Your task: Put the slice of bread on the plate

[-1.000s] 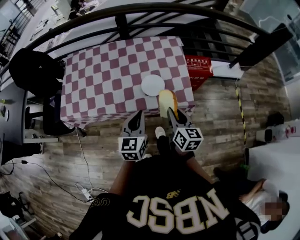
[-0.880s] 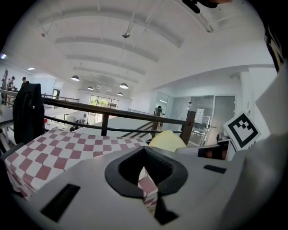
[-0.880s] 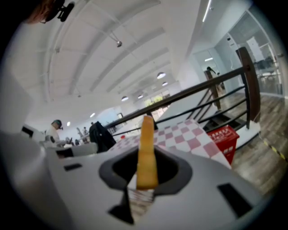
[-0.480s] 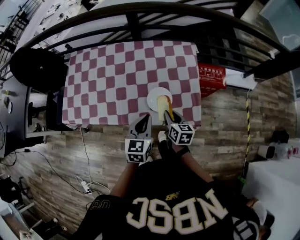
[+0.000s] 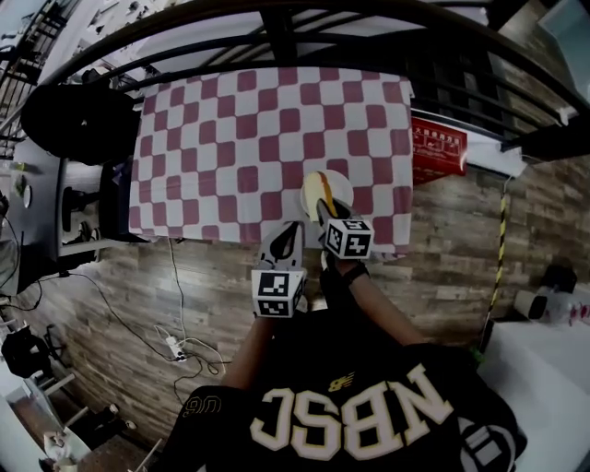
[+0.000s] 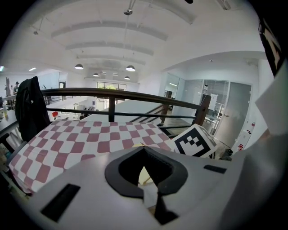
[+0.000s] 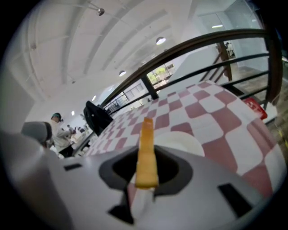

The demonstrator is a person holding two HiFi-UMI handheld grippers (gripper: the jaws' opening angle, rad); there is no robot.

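A checkered table (image 5: 212,138) carries a white plate (image 5: 339,184) near its front right corner. My right gripper (image 5: 323,205) is shut on the slice of bread (image 5: 319,187), which stands on edge over the plate. In the right gripper view the bread (image 7: 146,134) sticks up between the jaws, crust toward the camera, with the plate (image 7: 182,141) just behind it. My left gripper (image 5: 291,230) hovers at the table's front edge, left of the plate, its jaws closed to a point and holding nothing. Through the left gripper (image 6: 144,152) a bit of pale bread shows.
A black jacket hangs over a chair (image 5: 74,124) at the table's left end. A dark railing (image 5: 277,18) runs behind the table. A red sign (image 5: 439,152) stands at the right. Cables and a power strip (image 5: 171,346) lie on the wooden floor.
Both grippers have moved forward and down toward the table. The bread went from the table's front edge to over the plate. The left gripper followed to the plate's left.
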